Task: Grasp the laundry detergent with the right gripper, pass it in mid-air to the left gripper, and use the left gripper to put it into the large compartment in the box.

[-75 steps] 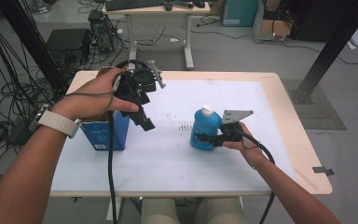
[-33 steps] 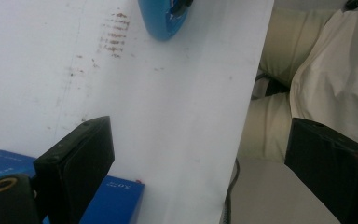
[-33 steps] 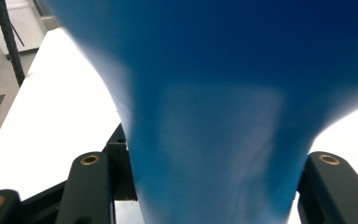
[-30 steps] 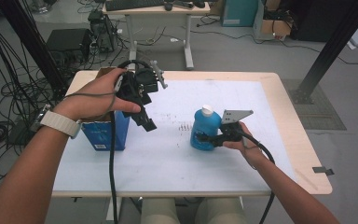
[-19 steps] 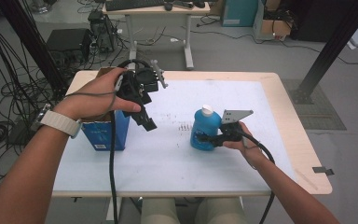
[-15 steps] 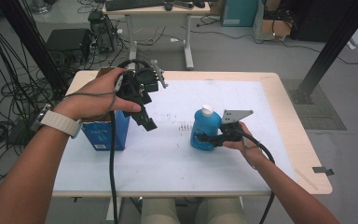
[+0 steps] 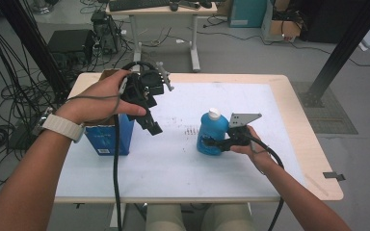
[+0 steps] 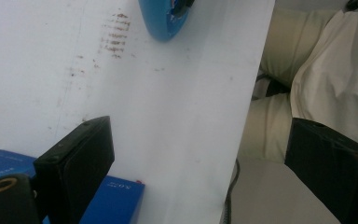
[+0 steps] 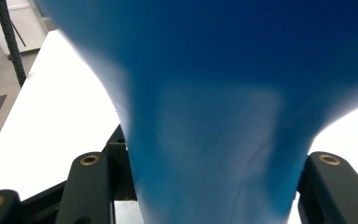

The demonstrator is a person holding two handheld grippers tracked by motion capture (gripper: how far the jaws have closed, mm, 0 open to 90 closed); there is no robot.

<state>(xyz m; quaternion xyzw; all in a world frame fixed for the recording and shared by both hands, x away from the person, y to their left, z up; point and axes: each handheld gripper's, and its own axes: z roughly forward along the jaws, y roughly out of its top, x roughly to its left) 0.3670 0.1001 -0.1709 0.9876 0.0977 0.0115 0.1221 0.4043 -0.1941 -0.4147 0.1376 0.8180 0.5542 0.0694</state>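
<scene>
A blue bottle (image 7: 211,134) with a white cap stands upright right of the table's middle. My right gripper (image 7: 218,143) is shut on its lower body from the right, level with the table. In the right gripper view the bottle (image 9: 205,116) sits close up between my two jaws, which press on its sides. A blue box (image 7: 109,137) stands at the table's left. My left gripper (image 7: 150,120) hangs in the air above the box's right side, tilted down, open with nothing in it. The left gripper view shows wide-apart jaws over the box (image 8: 114,196), with the bottle's base (image 8: 162,18) farther off.
The white table (image 7: 173,163) has a wooden rim and small brown marks (image 7: 191,130) between box and bottle. The person's legs (image 8: 279,70) are under the near edge. Cables (image 7: 0,130) lie on the floor at left. A desk (image 7: 159,9) stands behind.
</scene>
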